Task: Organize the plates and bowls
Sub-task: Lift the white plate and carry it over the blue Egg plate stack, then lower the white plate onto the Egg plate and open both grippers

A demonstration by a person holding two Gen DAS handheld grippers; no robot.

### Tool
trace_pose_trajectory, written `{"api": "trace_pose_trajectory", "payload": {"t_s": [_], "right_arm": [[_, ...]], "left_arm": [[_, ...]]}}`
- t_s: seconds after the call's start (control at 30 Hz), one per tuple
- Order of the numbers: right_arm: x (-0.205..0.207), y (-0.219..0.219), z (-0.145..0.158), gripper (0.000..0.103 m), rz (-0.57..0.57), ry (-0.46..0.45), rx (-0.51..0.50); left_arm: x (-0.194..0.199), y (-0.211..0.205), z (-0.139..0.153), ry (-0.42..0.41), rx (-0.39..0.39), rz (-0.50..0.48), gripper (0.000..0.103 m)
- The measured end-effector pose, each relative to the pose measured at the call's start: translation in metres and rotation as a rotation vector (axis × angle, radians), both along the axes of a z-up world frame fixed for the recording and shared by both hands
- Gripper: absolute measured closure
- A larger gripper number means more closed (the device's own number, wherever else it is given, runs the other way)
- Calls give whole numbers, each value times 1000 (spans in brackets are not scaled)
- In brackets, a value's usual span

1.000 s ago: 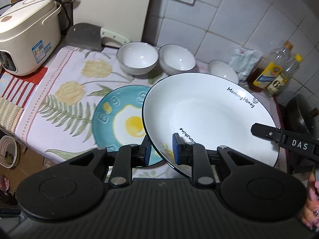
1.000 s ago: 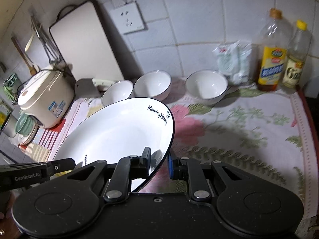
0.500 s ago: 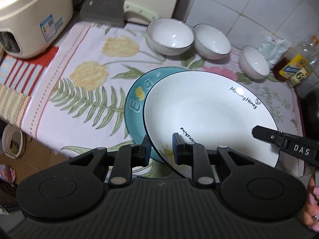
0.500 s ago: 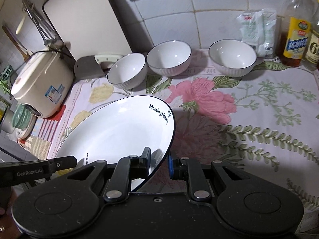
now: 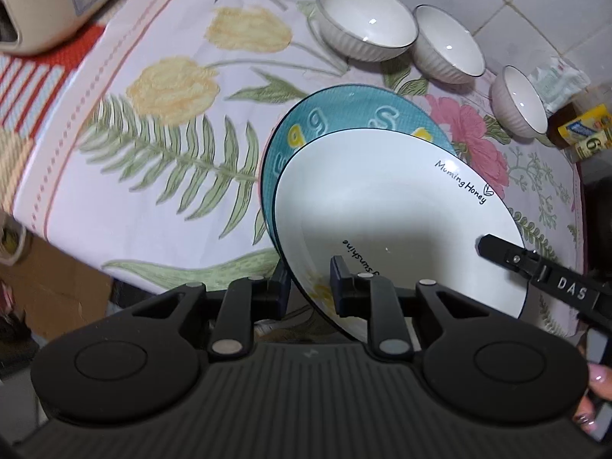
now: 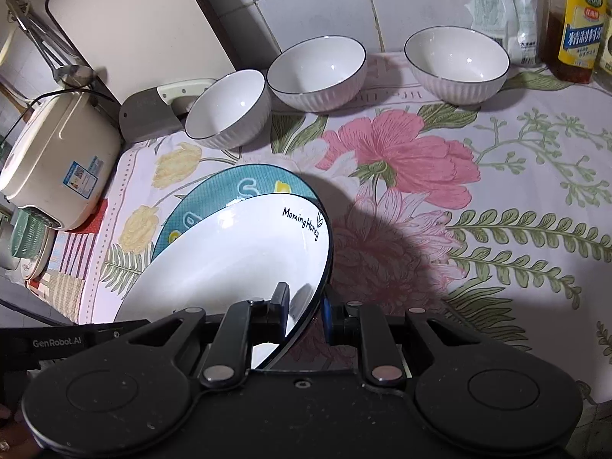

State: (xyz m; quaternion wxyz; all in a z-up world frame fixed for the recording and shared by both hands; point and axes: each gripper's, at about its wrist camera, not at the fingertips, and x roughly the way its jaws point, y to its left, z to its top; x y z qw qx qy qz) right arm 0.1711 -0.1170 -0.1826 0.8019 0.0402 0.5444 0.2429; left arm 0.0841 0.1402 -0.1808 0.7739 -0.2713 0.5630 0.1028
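Tiled kitchen wall and a flower-printed cloth (image 6: 516, 176) frame the counter where I work. Both my tools are clamped on one dish: my left gripper (image 5: 306, 287), low centre of its own view, pinches the near rim of the wide white ceramic plate lettered "Morning Honey" (image 5: 390, 206), and my right gripper (image 6: 306, 306) pinches the opposite rim, its jaws narrow with the edge between them. Held tilted, the white plate hangs over the round teal plate printed with a fried egg (image 6: 229, 191), which lies flat on the cloth and shows only as a crescent at the upper left of the white one. Whether the two touch yet, I cannot tell.

Farther out, three white ribbed bowls with dark rims (image 6: 317, 69) stand separately in a row toward the wall, unstacked. A cream rice cooker (image 6: 57, 160) sits at the left edge and an oil bottle (image 6: 577, 30) at the upper right.

By my reckoning, the plate stack is nearly made; setting down, letting go, and nesting the bowls remain.
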Motion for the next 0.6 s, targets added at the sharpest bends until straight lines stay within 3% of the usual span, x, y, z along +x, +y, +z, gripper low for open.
{"api": "trace_pose_trajectory", "payload": {"t_s": [0.6], "right_arm": [[-6, 19, -19, 78, 29, -45, -106]], "left_arm": [[13, 7, -13, 43, 10, -93, 83]]}}
